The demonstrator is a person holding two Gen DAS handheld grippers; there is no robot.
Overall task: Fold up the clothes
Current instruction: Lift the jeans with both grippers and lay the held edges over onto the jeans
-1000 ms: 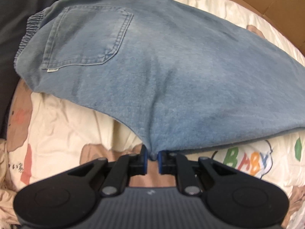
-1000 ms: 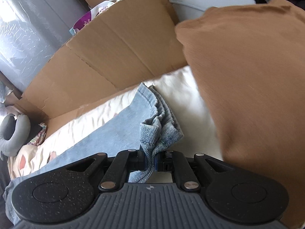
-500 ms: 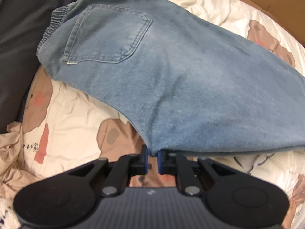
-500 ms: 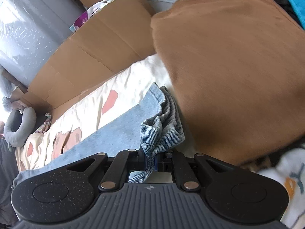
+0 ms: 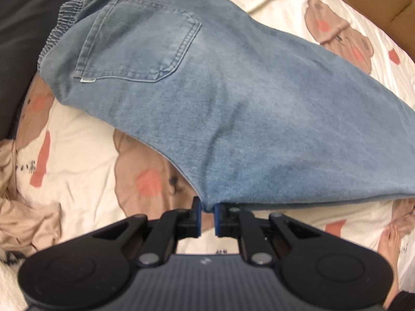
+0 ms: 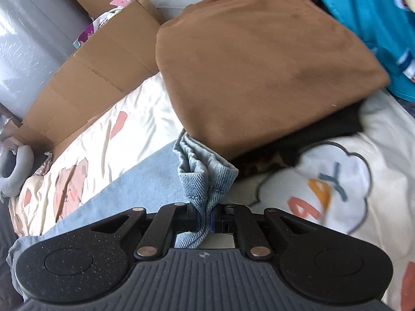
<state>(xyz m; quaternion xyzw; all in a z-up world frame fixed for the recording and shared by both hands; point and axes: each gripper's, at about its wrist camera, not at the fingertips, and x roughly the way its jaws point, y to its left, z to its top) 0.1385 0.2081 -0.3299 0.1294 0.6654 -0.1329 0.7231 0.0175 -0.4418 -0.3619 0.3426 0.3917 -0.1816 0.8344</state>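
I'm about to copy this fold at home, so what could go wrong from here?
The left gripper pinches only a thin edge of the light blue denim jeans; it might slip free. The hem bunched in the right gripper hangs close to the folded brown garment and could drag it.

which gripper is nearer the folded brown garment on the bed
Right. The right gripper, shut on the light blue jeans, sits just below the folded brown garment. The left gripper grips the jeans elsewhere, with no brown garment in its view.
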